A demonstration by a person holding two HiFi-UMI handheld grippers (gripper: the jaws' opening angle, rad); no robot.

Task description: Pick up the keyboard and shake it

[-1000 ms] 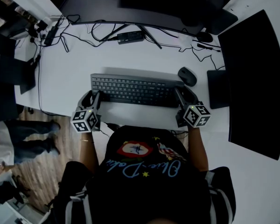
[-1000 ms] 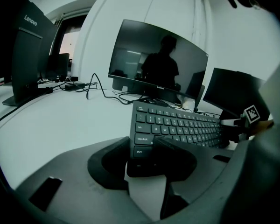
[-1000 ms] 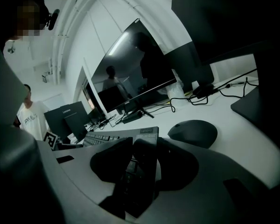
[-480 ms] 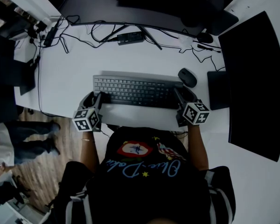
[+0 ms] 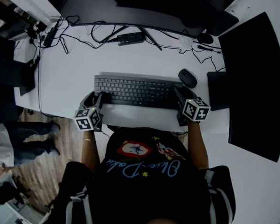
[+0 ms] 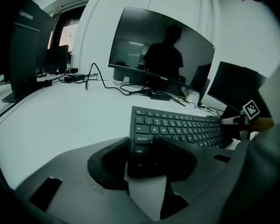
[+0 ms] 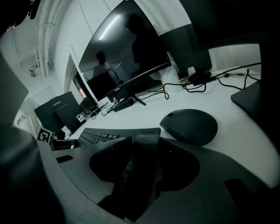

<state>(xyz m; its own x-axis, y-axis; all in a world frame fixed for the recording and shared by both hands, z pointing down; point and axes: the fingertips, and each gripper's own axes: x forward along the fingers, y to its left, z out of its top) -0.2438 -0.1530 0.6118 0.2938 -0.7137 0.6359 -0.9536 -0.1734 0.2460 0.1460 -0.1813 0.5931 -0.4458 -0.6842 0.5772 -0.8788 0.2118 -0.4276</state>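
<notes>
A black keyboard (image 5: 137, 91) lies across the white desk (image 5: 70, 78) in front of me. My left gripper (image 5: 97, 98) holds its left end. In the left gripper view one jaw sits against the keyboard's (image 6: 177, 125) left edge and the other lies over the shift and ctrl keys. My right gripper (image 5: 181, 95) is at the right end. In the right gripper view that end of the keyboard (image 7: 147, 141) fills the space between the jaws with no gap showing. The right jaws have just been opening a little, with the keyboard still between them.
A black mouse (image 5: 187, 76) lies just beyond the keyboard's right end, close to my right gripper. A dark pad (image 5: 217, 88) and a large dark screen (image 5: 254, 83) are at the right. A curved monitor (image 5: 130, 3), a power brick (image 5: 130, 37) and cables are behind.
The keyboard looks smaller and has sunk away from the head camera toward the desk, shifting slightly right. Both grippers have moved with its ends.
</notes>
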